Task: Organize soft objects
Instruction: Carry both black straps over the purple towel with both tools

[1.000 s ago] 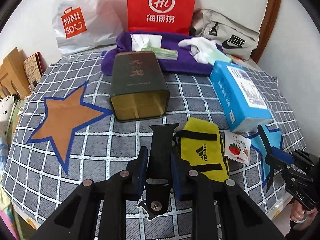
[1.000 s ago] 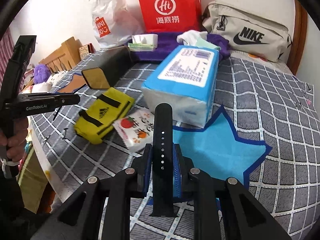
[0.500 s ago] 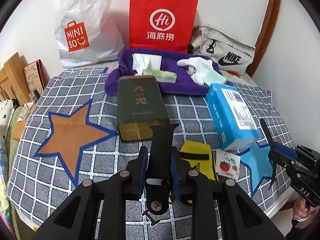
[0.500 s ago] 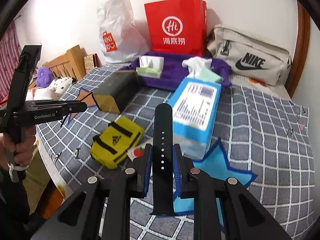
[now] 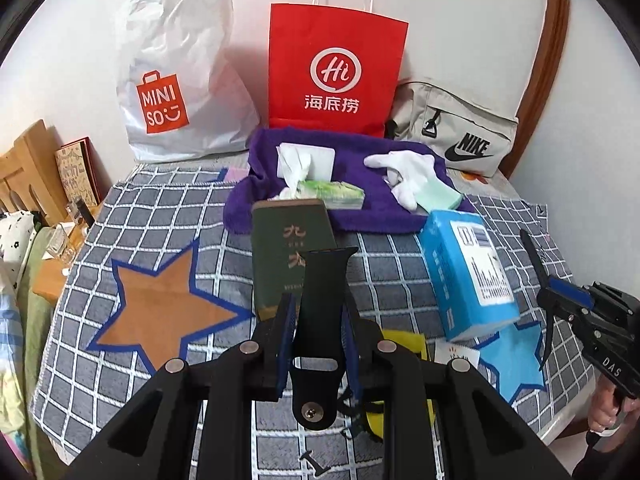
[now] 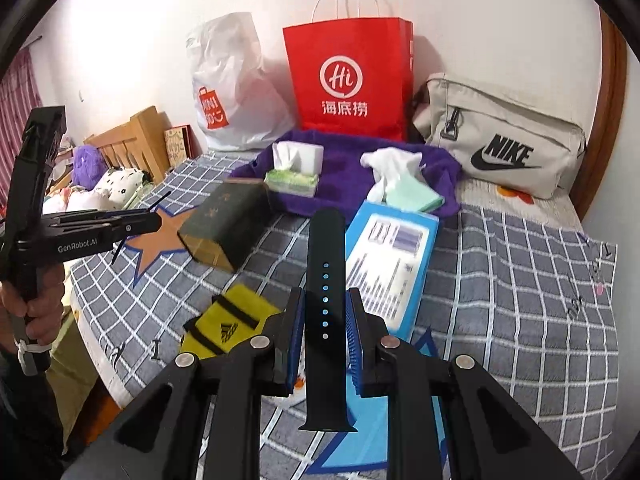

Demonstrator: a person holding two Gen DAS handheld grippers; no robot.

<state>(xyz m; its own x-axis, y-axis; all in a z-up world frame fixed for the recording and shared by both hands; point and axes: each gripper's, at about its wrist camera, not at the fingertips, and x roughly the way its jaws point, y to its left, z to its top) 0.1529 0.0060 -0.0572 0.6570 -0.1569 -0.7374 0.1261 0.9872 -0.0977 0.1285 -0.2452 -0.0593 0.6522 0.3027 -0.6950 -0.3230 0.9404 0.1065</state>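
My left gripper (image 5: 318, 304) is shut on a black watch strap piece (image 5: 322, 280) with a stud at its near end, held above the checked bedspread (image 5: 168, 216). My right gripper (image 6: 325, 296) is shut on the other black strap piece (image 6: 326, 240), the one with a row of holes. Both straps point away along the fingers. Below lie a yellow Adidas pouch (image 6: 228, 324), a blue tissue pack (image 6: 390, 268) and a dark green box (image 5: 292, 248). A purple towel (image 5: 360, 200) farther back carries white gloves (image 5: 404, 164) and a green tissue pack (image 5: 336, 194).
A red paper bag (image 5: 336, 76), a white Miniso bag (image 5: 180, 80) and a beige Nike bag (image 5: 460, 132) stand against the wall. An orange star (image 5: 160, 312) and a blue star (image 5: 512, 356) mark the spread. A small snack packet (image 5: 456, 354) lies by the pouch.
Both grippers have risen and drawn back from the bed with their straps still held. The objects on the spread now look smaller and lower in both views.
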